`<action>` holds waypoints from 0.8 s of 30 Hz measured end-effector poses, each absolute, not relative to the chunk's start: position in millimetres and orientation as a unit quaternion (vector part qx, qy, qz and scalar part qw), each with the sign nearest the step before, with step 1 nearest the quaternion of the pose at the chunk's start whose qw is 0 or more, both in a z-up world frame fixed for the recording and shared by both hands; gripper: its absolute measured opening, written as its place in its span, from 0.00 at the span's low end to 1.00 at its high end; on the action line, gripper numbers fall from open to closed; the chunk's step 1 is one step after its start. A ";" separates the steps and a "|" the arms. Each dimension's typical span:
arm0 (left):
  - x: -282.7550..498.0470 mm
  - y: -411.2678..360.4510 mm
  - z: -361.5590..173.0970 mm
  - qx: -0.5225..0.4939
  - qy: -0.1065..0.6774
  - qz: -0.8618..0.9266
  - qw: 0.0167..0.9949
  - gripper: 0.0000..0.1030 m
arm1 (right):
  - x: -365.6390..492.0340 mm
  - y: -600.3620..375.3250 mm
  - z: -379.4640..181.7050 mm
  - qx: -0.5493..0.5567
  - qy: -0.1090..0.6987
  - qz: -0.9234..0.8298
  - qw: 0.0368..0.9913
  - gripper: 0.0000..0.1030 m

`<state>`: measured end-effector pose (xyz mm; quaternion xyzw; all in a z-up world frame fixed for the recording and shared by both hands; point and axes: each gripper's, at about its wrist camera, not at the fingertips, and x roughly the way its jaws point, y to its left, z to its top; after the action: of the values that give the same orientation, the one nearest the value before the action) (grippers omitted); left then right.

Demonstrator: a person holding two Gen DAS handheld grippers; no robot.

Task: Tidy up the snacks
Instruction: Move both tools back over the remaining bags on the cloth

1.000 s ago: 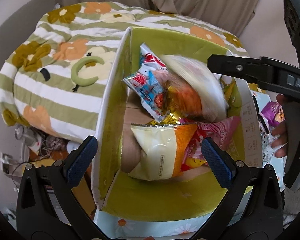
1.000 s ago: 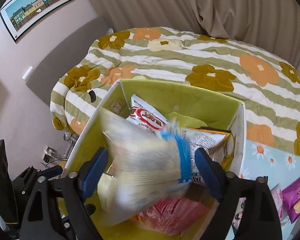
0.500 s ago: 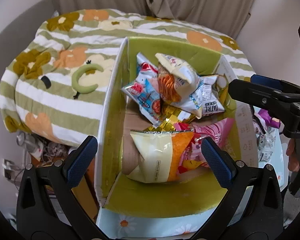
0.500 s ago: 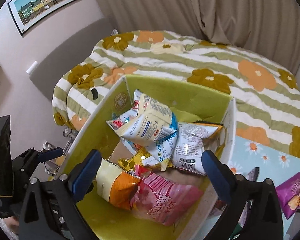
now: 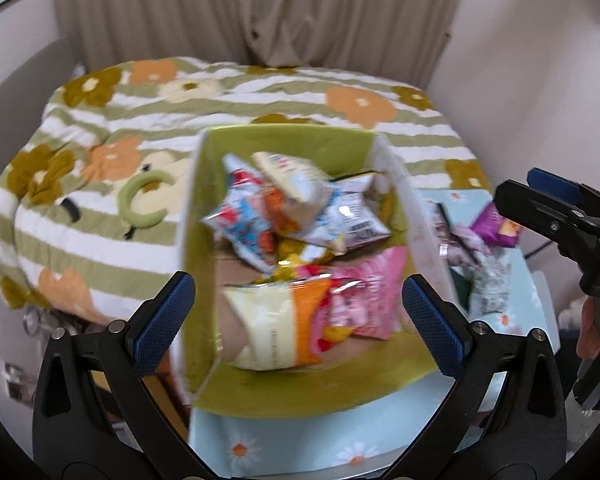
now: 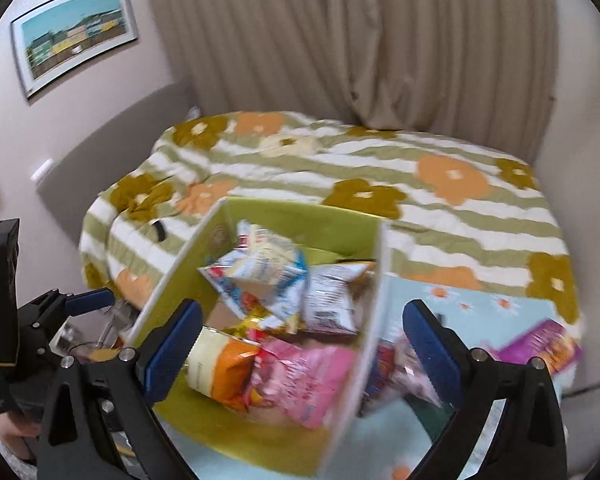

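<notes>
Both my left hand-held gripper (image 5: 298, 312) and right hand-held gripper (image 6: 302, 342) stood agape, empty. Green box (image 5: 288, 390) held about six snack bags. Purple packet (image 6: 540, 346) and others at 3 o'clock remained outside; task partly done.

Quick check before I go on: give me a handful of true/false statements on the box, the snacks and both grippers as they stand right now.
1. The left gripper is open and holds nothing. True.
2. The right gripper grips a snack bag. False: its fingers are spread with nothing between them.
3. The green box holds several snack bags, among them a pink bag and a cream and orange bag. True.
4. Every snack is already in the box. False: a purple packet and other wrapped snacks lie outside, on the daisy-print blue surface.
5. The box has a closed lid. False: its top is open.
</notes>
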<state>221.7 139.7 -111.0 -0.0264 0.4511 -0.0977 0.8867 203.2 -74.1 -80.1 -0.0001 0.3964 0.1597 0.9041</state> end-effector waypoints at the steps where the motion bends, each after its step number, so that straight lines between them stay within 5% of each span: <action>1: 221.2 131.6 -109.1 -0.026 0.448 -0.114 0.887 1.00 | 197.0 -83.9 -76.7 0.004 0.394 0.144 0.908 0.97; 24: 201.8 -77.5 -131.3 -0.026 0.467 -0.169 0.867 1.00 | 157.0 -321.9 -102.3 0.089 0.423 0.052 0.900 0.97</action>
<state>201.8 -77.5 -131.3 -0.0259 0.4674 -0.1695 0.8672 157.0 -321.9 -102.3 0.0890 0.4232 0.0517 0.9002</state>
